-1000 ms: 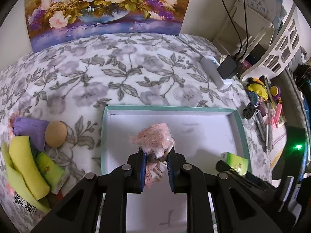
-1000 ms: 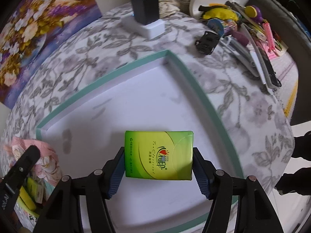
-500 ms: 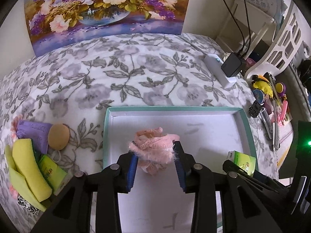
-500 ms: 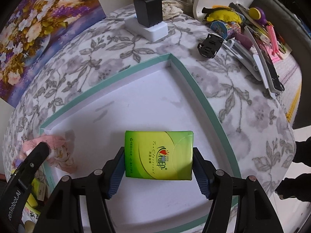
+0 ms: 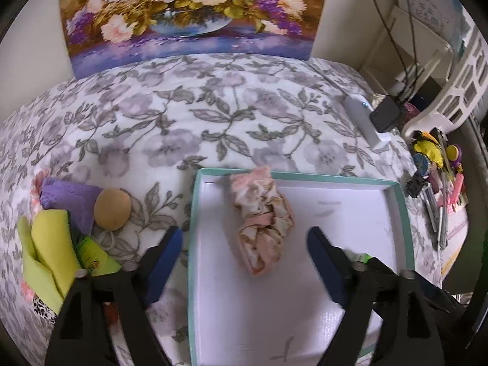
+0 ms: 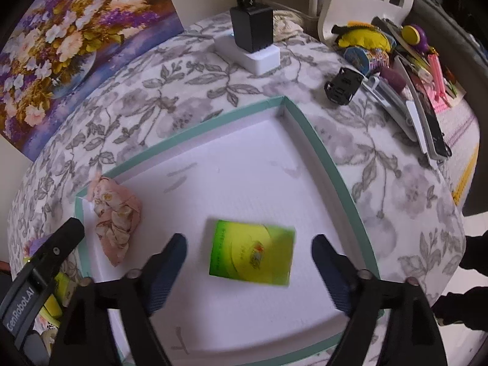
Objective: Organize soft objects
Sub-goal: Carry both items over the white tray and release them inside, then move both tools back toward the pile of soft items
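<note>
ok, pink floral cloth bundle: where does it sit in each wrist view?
Left wrist: pink floral cloth bundle sits centre frame, in the tray's far-left part, one end on the far rim.
Right wrist: same bundle at left-centre, by the tray's left corner.
Shared landmark: the teal-rimmed tray.

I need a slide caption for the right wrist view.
Open right gripper above green tissue pack in teal-rimmed tray.

Home: floral tablecloth [image 5: 183, 128], flower painting [image 5: 189, 15].
</note>
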Available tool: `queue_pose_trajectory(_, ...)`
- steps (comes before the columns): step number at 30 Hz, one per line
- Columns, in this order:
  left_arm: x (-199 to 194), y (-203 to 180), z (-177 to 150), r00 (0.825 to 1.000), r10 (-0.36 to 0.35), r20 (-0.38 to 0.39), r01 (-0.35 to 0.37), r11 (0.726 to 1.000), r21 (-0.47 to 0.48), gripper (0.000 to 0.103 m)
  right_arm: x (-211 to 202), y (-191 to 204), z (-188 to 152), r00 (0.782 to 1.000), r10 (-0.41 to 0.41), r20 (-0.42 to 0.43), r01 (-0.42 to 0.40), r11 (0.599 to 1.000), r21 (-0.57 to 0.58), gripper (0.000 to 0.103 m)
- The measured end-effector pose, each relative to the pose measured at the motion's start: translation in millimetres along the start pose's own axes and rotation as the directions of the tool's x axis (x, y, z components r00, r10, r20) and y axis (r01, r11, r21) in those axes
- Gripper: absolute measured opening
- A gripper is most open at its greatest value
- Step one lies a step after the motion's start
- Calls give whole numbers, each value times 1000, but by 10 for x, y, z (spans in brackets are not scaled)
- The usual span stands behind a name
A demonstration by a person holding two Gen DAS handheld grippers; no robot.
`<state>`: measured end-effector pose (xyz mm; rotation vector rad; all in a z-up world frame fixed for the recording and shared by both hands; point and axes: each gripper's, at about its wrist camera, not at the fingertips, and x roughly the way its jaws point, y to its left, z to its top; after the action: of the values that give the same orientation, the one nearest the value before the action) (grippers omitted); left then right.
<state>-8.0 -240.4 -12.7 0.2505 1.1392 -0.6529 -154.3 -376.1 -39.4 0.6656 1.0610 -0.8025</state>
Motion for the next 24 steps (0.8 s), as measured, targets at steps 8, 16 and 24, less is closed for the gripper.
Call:
queue_pose_trajectory(8, 23, 167, 13, 999, 43, 5, -43, 998, -53, 93, -16, 9, -2, 1000, -5, 24, 5, 1000, -9, 103)
queue_pose_trajectory(16, 35, 268, -11, 999, 51, 4, -51, 996, -72, 97, -26, 25, -20, 1000, -18, 23, 18, 1000, -20, 103)
queue_pose_trajectory(24, -25, 415, -46, 998, 57, 6, -56, 993, -101, 97, -51, 79, -47, 999, -34, 13, 34, 998, -48, 103)
